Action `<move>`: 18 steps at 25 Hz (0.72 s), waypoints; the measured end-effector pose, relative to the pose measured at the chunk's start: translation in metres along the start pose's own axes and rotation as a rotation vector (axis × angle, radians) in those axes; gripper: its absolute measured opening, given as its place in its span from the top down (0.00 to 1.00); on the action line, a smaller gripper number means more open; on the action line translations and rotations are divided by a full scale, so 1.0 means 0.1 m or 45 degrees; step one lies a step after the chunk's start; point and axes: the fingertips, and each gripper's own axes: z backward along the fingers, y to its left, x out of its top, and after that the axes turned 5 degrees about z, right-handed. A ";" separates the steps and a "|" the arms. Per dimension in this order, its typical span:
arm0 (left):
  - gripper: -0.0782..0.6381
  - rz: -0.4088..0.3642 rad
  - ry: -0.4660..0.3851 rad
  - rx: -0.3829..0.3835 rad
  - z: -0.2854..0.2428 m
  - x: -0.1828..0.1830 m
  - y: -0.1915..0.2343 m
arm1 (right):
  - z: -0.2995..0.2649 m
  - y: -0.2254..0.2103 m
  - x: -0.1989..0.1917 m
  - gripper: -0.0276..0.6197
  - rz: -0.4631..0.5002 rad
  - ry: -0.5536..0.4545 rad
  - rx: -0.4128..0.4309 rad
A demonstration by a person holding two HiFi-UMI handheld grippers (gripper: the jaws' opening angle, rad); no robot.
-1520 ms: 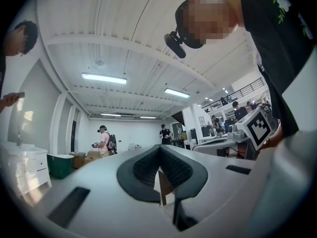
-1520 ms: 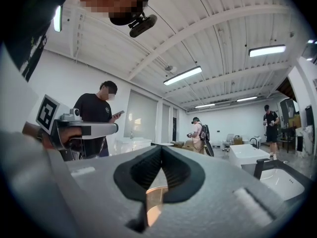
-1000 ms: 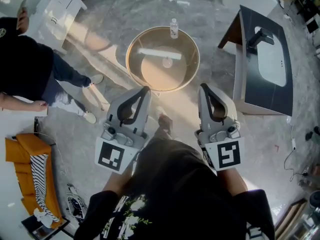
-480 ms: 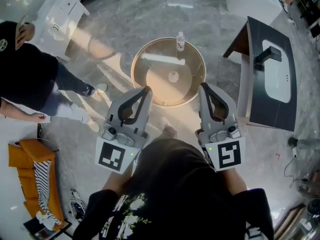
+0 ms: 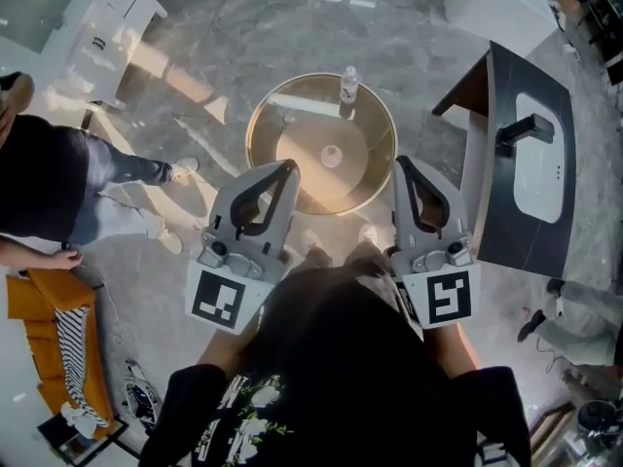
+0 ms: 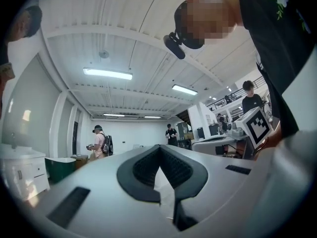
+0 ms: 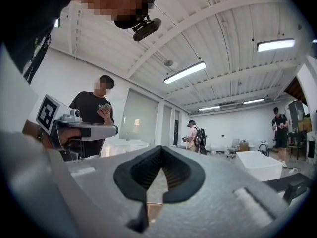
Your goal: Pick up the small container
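The small container, a clear little bottle with a pale cap, stands upright well ahead of both grippers, so I start from my end.

Nearest me, the wearer's dark shirt covers the hands, and I only see the marker cubes poking out. The left gripper is clenched on nothing, its tips meeting in its own view. The right gripper is likewise pressed together and empty. Both gripper views look over their own grey bodies at ceiling and room, which hides what lies below the jaws.

Just ahead of the tips is a round table; the left gripper overlaps its near rim. Between the two grippers' lines, at the table's middle, sits a small round thing I cannot identify. Beyond it lies a white bar, and the bottle stands at the far rim, closer to the right gripper's line.

Right of the right gripper a dark counter holds a white sink, cut by the frame. Left of the left gripper a person is partly cropped.
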 end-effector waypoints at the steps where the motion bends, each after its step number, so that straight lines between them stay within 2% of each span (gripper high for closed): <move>1: 0.88 -0.019 0.011 0.022 -0.05 -0.03 0.00 | -0.04 -0.05 -0.05 0.96 -0.002 0.000 0.026; 7: 0.88 -0.100 0.026 0.152 -0.43 -0.11 -0.04 | -0.25 -0.37 -0.24 0.96 0.014 -0.016 0.182; 11: 0.88 -0.098 0.056 0.231 -0.56 -0.25 -0.05 | -0.36 -0.47 -0.35 0.96 -0.002 -0.029 0.291; 18: 0.88 -0.107 0.092 0.296 -0.73 -0.41 -0.02 | -0.58 -0.52 -0.53 0.96 0.018 -0.048 0.404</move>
